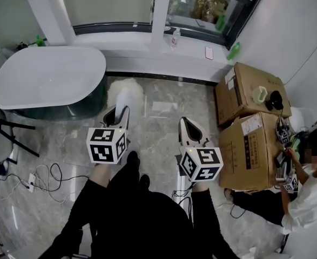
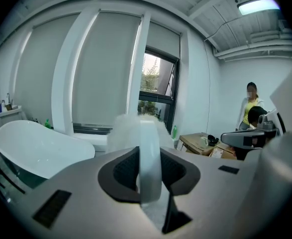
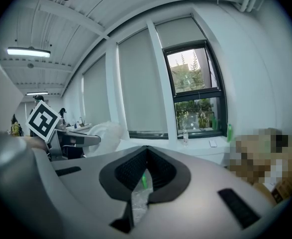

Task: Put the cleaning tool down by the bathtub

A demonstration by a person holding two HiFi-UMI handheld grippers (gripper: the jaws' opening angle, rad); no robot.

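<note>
My left gripper [image 1: 121, 111] is clamped on the white handle of a fluffy duster [image 1: 127, 93], held out over the marble floor [image 1: 161, 109] just right of the bathtub [image 1: 50, 77]. My right gripper [image 1: 188, 125] is closed on nothing. Floor cables [image 1: 45, 179] lie lower left (apart from the duster). Two closed cardboard boxes [image 1: 253, 144] stand at the right, beside a seated person [image 1: 315, 193].
</note>
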